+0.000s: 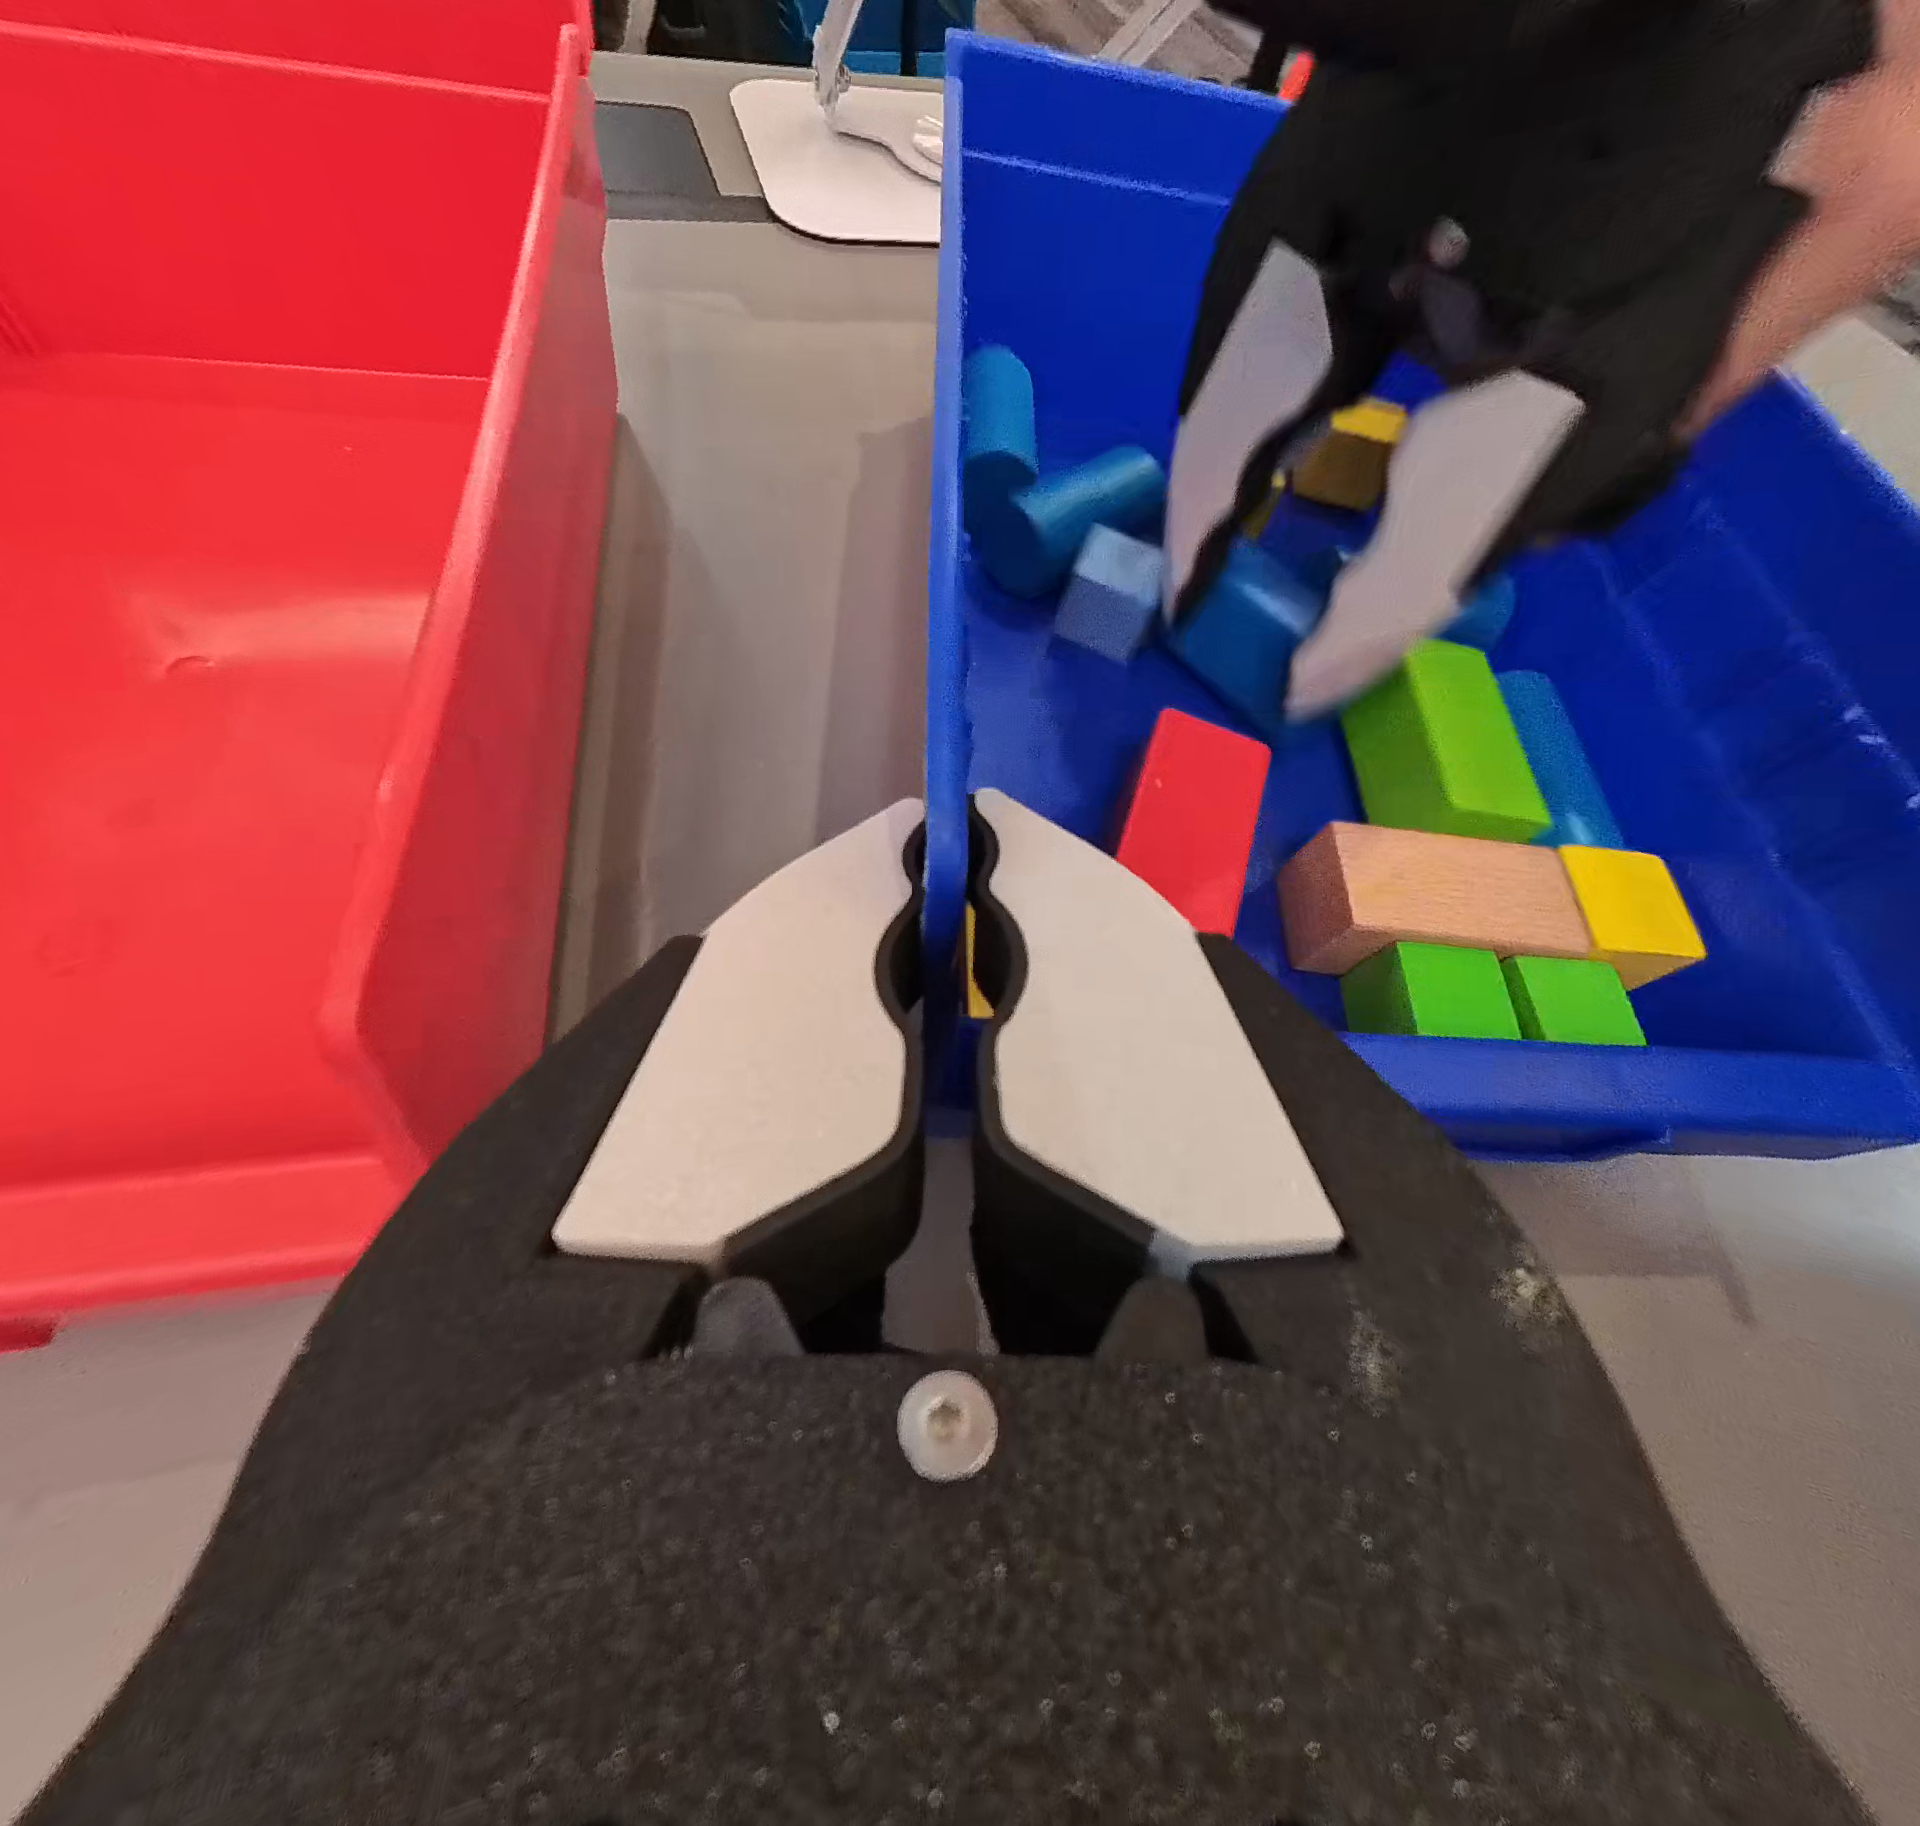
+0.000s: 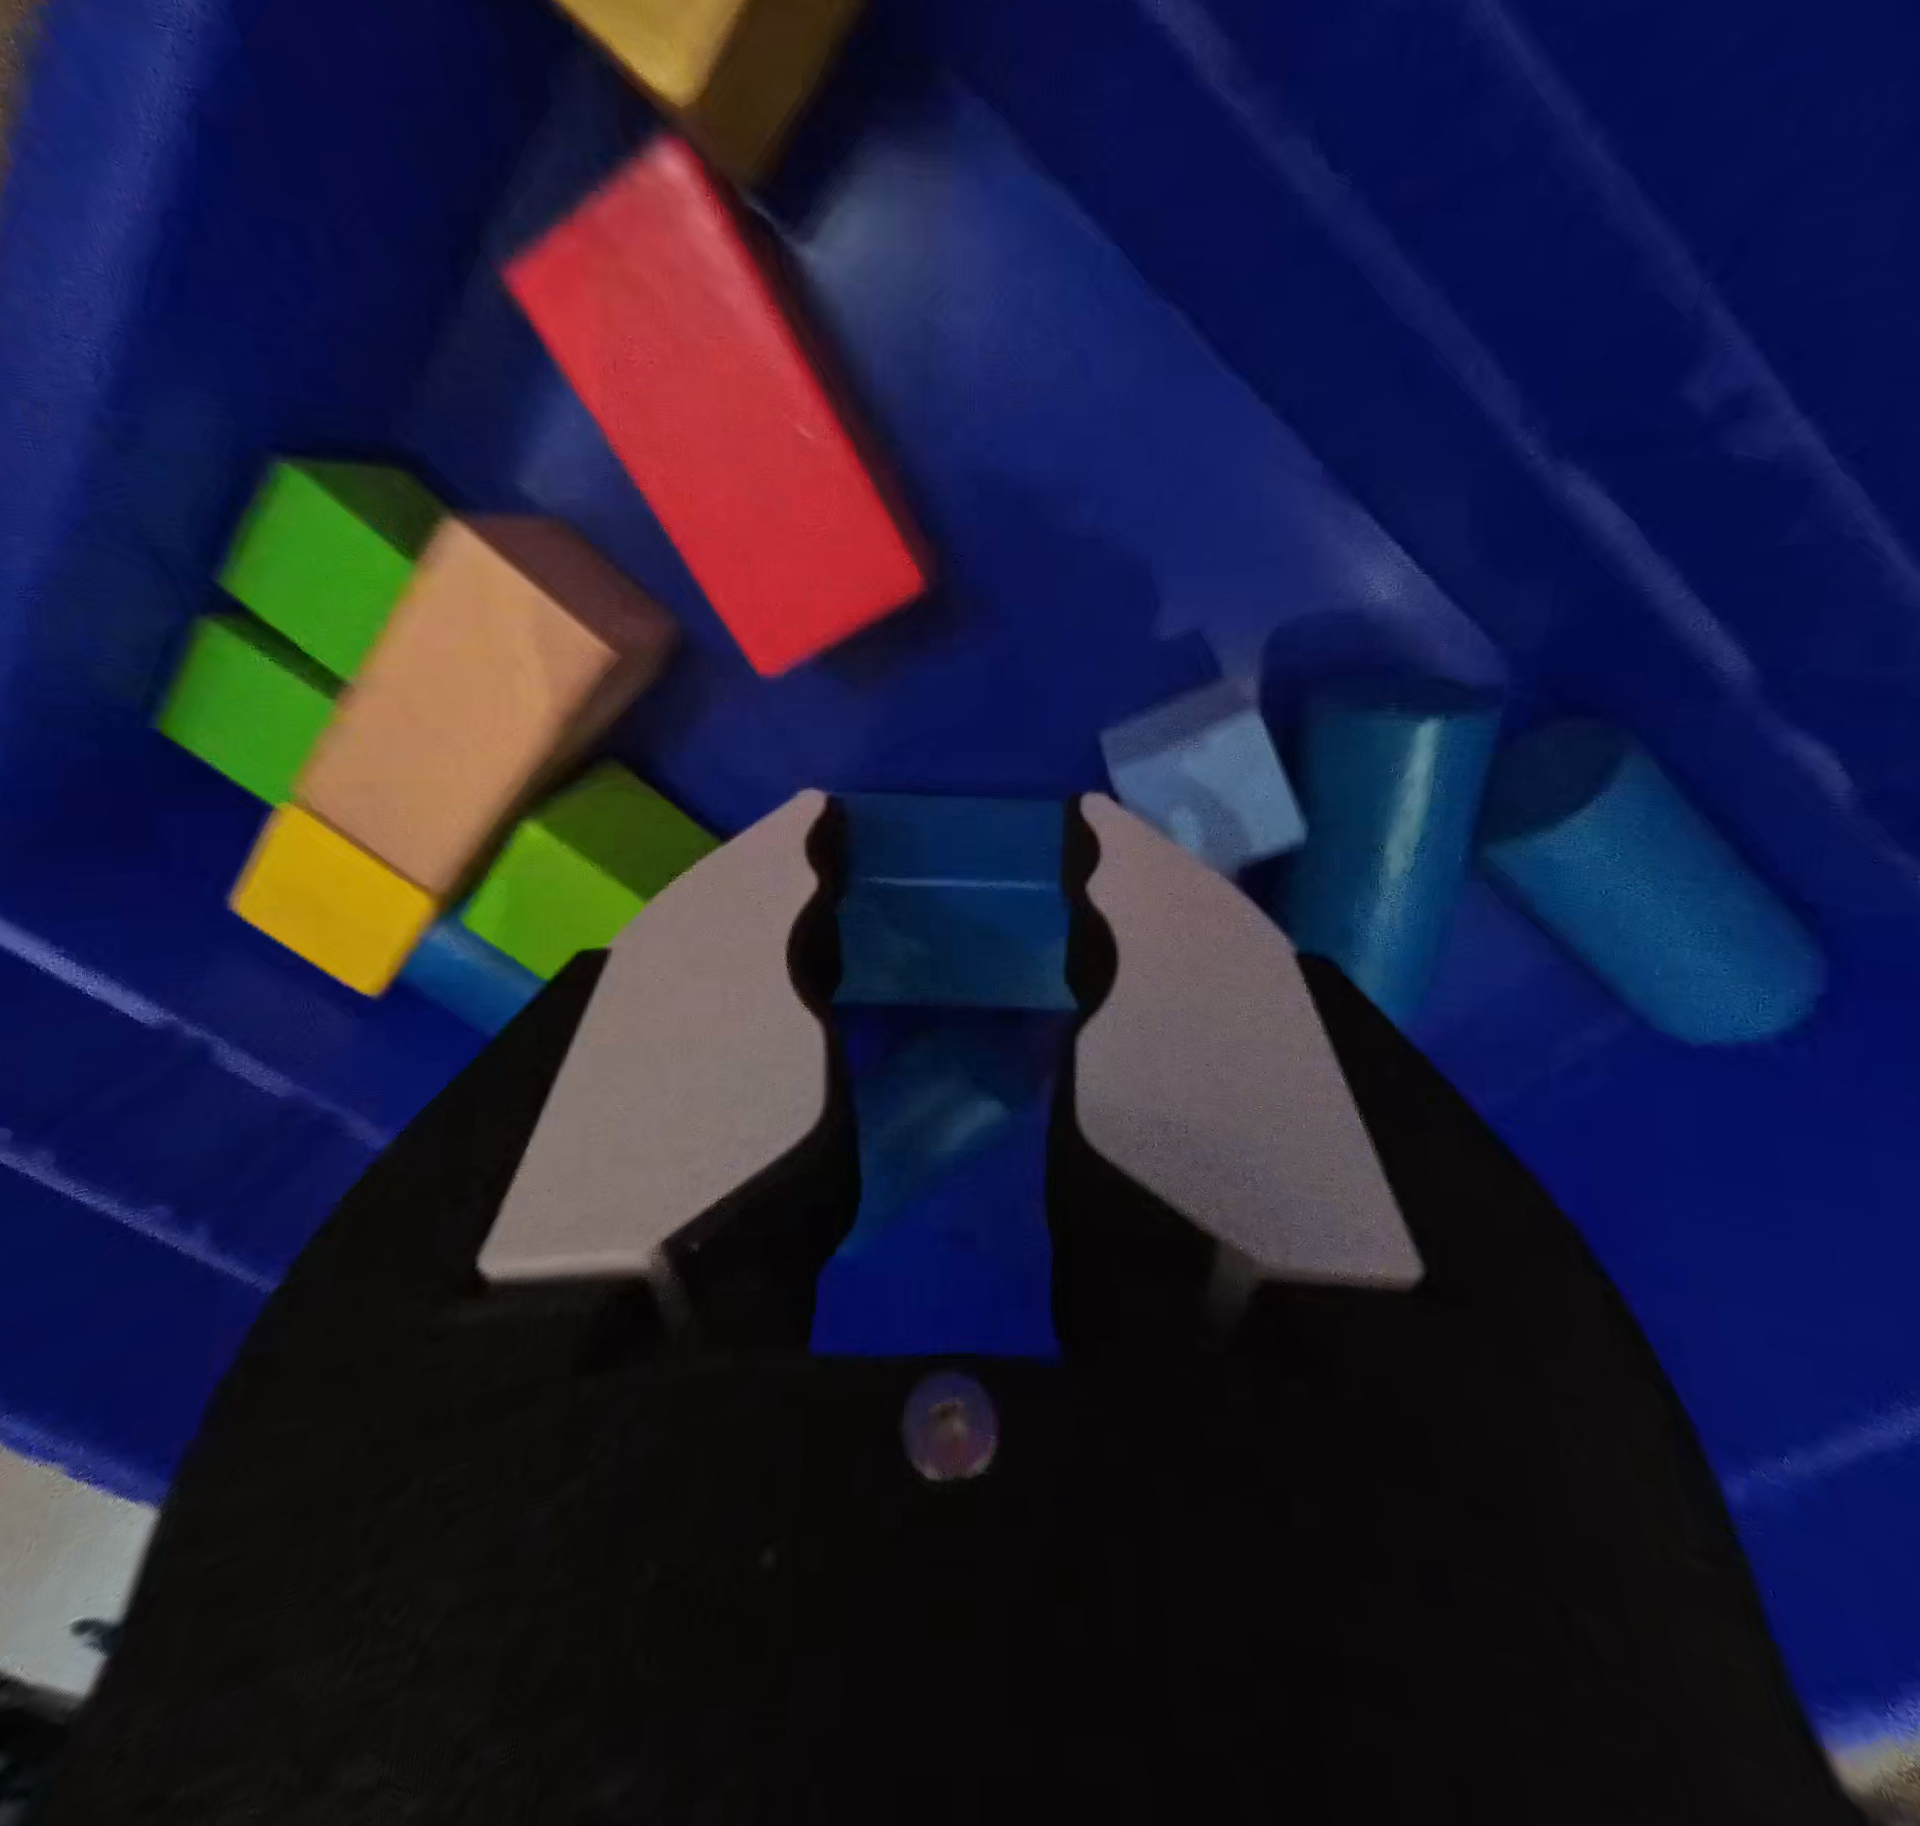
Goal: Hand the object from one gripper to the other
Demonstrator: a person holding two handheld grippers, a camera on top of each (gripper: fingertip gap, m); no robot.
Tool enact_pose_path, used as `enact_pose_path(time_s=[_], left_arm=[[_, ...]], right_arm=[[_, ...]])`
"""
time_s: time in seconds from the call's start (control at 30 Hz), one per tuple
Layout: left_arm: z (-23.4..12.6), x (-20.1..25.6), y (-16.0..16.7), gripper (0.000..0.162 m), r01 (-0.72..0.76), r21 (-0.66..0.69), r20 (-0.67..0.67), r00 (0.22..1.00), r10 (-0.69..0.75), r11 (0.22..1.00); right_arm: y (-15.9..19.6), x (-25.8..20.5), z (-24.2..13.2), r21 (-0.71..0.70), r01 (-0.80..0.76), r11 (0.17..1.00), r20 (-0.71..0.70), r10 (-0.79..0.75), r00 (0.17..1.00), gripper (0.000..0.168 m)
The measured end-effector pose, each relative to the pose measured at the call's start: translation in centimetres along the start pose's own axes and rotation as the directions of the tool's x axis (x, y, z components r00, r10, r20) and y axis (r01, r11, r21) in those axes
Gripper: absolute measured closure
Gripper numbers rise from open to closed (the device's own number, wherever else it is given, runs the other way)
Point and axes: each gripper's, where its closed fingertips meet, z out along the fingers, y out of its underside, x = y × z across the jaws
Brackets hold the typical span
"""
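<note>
The left gripper (image 1: 948, 841) sat nearest, its jaws closed to a thin slit and carrying nothing, lined up with the near wall of the blue bin (image 1: 1049, 249). Whether the tips actually pinched that wall could not be told. To its left stood the red bin (image 1: 260, 581), with no blocks showing in it.

Farther in, the right gripper (image 2: 951, 820) reached down into the blue bin with its jaws around a blue block (image 2: 951, 903), which filled the gap between the fingers. The grip looked made or nearly made, but the block was still low among the others, so the lift and the whole handover were judged still to come.

Counted in the bin: one red block (image 2: 717, 405), three green blocks, the clearest by the tan block (image 2: 468, 696), two yellow blocks, one of them the small cube (image 2: 332, 898), two blue cylinders, one being (image 2: 1652, 893), and one pale blue cube (image 2: 1205, 789). Other blue pieces were partly hidden, so their number stayed uncertain.
</note>
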Motion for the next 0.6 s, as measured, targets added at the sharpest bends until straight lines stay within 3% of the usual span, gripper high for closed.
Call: enact_pose_path(time_s=[0.1,0.17,0.27,0.43,0.5,0.6], left_arm=[[0.1,0.3,0.1,0.159,-0.013,-0.001,-0.004,1.0,0.013,1.0],[0.1,0.4,0.0,0.159,-0.018,0.0,0.009,1.0,0.018,1.0],[0.1,0.4,0.0,0.159,-0.008,0.0,0.006,1.0,0.008,1.0],[0.1,0.4,0.0,0.159,0.004,0.003,0.002,1.0,-0.004,1.0],[0.1,0.4,0.0,0.159,0.002,0.004,0.005,1.0,-0.002,1.0],[0.1,0.4,0.0,0.159,-0.003,0.003,0.005,1.0,0.002,1.0]], right_arm=[[6.5,4.2,-2.2,-0.205,-0.086,0.975,-0.107,0.065,0.992,0.117],[6.8,4.7,-4.7,-0.19,-0.127,0.974,-0.107,0.108,0.988,0.121],[2.8,4.3,-6.4,-0.028,-0.083,0.996,-0.147,0.078,0.986,0.121],[-6.3,-2.7,-4.0,0.273,0.011,0.962,0.06,-0.028,0.998,0.119],[-8.0,-4.3,-1.7,0.272,0.054,0.961,0.049,-0.07,0.996,0.112],[-6.1,-4.6,2.0,0.101,0.095,0.99,-0.003,-0.095,0.995,0.111]])
